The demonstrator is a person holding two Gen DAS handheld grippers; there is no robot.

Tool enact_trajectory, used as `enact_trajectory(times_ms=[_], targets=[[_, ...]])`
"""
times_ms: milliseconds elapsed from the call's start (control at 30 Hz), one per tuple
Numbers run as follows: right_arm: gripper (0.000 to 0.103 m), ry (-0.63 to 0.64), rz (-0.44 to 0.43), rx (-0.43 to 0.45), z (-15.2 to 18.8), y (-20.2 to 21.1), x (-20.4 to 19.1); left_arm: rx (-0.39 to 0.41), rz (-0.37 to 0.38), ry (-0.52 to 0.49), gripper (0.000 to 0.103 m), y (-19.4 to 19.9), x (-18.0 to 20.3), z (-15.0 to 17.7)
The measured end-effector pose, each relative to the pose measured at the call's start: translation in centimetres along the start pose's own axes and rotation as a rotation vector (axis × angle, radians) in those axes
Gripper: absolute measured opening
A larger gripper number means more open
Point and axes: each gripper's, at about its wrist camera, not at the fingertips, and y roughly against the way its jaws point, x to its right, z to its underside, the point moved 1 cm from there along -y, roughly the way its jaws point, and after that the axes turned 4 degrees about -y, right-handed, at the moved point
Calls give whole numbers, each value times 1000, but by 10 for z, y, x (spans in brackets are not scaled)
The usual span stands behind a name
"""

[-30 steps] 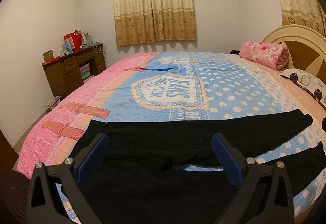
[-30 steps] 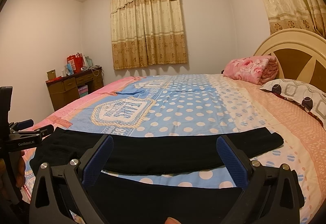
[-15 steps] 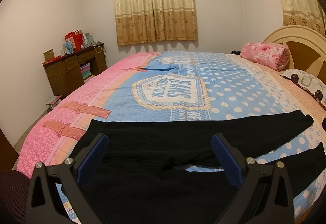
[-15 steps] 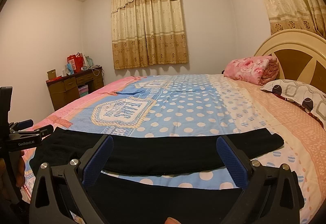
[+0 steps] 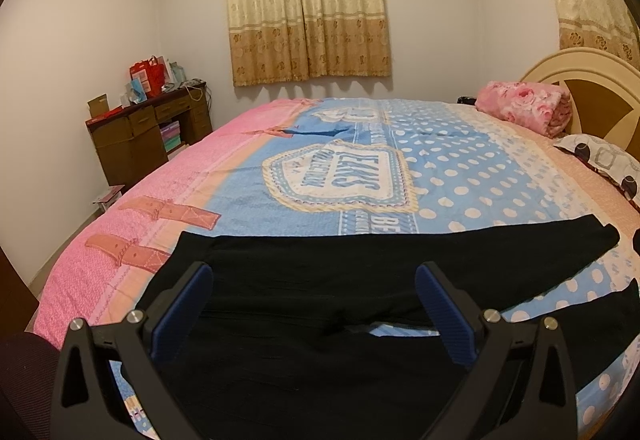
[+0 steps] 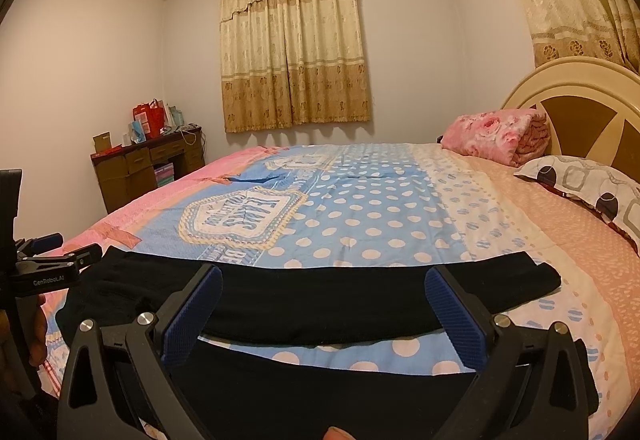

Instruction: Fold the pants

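The left tool [image 5: 314, 304] hung over the near edge of the bed [image 5: 460, 180] with its blue-padded fingers [image 5: 182, 310] spread wide apart and nothing between them. The right tool [image 6: 324, 310] was held the same way further toward the headboard [image 6: 576, 92], its pads equally wide and empty; the left tool also showed at the left margin of the right wrist view.

Beneath both lay the black pants [image 5: 320, 272], spread flat on the patterned bedspread [image 5: 460, 180] along the near side of the bed. The waist end sat under and left of the left tool. The two legs ran off to the right, split in a shallow V with a wedge of spotted bedspread showing between them. The far leg ended in a cuff [image 6: 540, 276] just past the right tool; the near leg ran under the tools and its end was cut off by the frame.

The cloth looked soft, light and limp, probably a knit, so it would likely sag and drag rather than hold shape when lifted. Judging from the layout, no fold had been made yet. A sensible hold would be a pinch at the waistband corner with the left tool and at a leg cuff with the right, taking the cloth at an edge so that the pads bite pants rather than bedspread.
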Motion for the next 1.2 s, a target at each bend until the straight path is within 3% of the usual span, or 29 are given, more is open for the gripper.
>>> enact_trajectory(times_ms=[467,600,900,1000,1200], targets=[[102,-6,-12,-35,8,-18,11,-42,-17,-26,103,-14,6,8],[102,4,-35,-78,10,-28,27,-35,-83,-43,103,-25,-13,6],[102,-113,252,-137,-27,-62,204,-151,-238,-37,103,-91,-90,3],[102,-145,292,-165,-36,-76,251,-191,-254,-34,103,-111,-107,3],[102,-241,293,-264,-43,-120,328,-258,-294,-22,103,-151,-134,5]])
